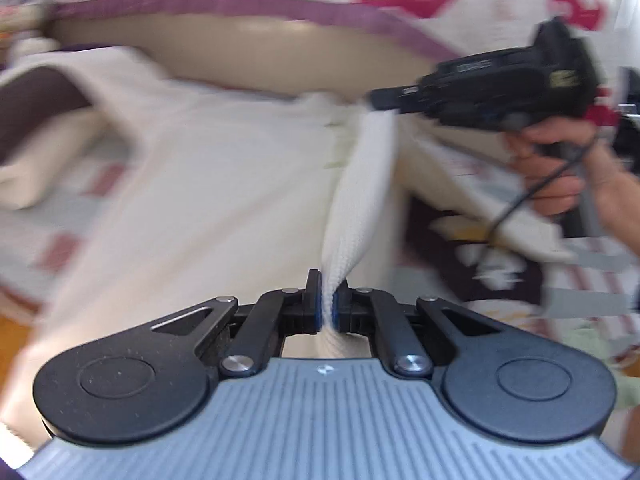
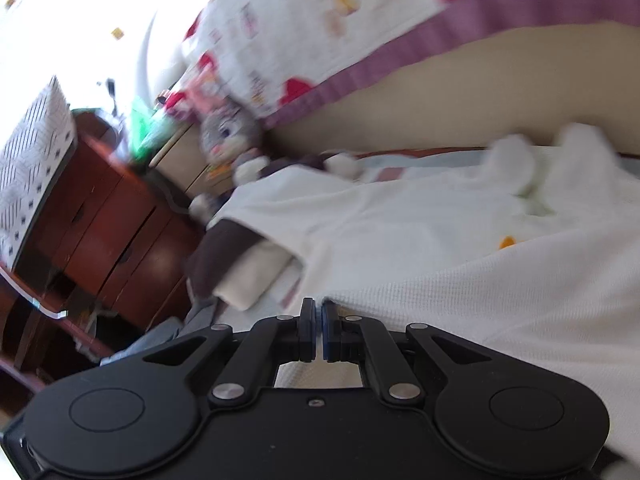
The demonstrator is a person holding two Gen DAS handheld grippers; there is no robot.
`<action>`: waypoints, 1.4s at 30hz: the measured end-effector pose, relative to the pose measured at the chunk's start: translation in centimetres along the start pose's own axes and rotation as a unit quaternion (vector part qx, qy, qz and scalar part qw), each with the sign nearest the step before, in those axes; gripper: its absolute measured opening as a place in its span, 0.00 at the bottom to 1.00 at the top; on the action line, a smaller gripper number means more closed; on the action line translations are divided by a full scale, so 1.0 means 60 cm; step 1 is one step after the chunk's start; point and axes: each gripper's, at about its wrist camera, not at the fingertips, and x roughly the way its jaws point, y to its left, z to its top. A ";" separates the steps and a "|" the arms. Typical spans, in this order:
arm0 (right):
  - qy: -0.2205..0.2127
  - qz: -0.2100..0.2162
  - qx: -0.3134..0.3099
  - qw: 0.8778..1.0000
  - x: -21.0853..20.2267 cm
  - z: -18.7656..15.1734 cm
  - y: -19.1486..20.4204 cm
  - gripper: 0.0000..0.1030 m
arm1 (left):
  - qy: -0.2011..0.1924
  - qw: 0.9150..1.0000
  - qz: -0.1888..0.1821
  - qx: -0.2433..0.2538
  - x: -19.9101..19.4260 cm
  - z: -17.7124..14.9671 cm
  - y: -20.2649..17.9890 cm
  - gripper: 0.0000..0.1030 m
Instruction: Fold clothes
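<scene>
A white knitted garment (image 1: 224, 184) hangs spread above the bed. Its ribbed edge (image 1: 360, 200) runs taut from my left gripper (image 1: 328, 300), which is shut on it, up to my right gripper (image 1: 378, 98). A person's hand (image 1: 560, 168) holds that black gripper at the upper right. In the right wrist view my right gripper (image 2: 322, 320) has its fingers pressed together at the border of the same white garment (image 2: 480, 280), which spreads away to the right. A small orange and green print (image 2: 508, 242) shows on the cloth.
A folded cream and dark brown pile (image 1: 44, 160) lies on the bed to the left. A dark garment with a white print (image 1: 480, 248) lies to the right. A beige headboard (image 1: 248, 48) under a patterned cover is behind. A plush rabbit (image 2: 228, 132) and wooden nightstand (image 2: 100, 220) stand beside the bed.
</scene>
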 end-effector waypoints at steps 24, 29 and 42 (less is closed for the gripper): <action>0.270 0.040 -0.123 0.954 0.182 -0.231 0.100 0.41 | 0.139 0.957 0.055 -0.248 0.082 -0.039 0.223 0.39; 0.292 0.056 -0.143 0.944 0.205 -0.256 0.115 0.25 | 0.141 0.955 0.046 -0.259 0.059 -0.039 0.238 0.39; 0.248 0.105 -0.015 0.963 0.133 -0.207 0.081 0.07 | 0.105 0.976 0.003 -0.190 -0.040 -0.001 0.242 0.62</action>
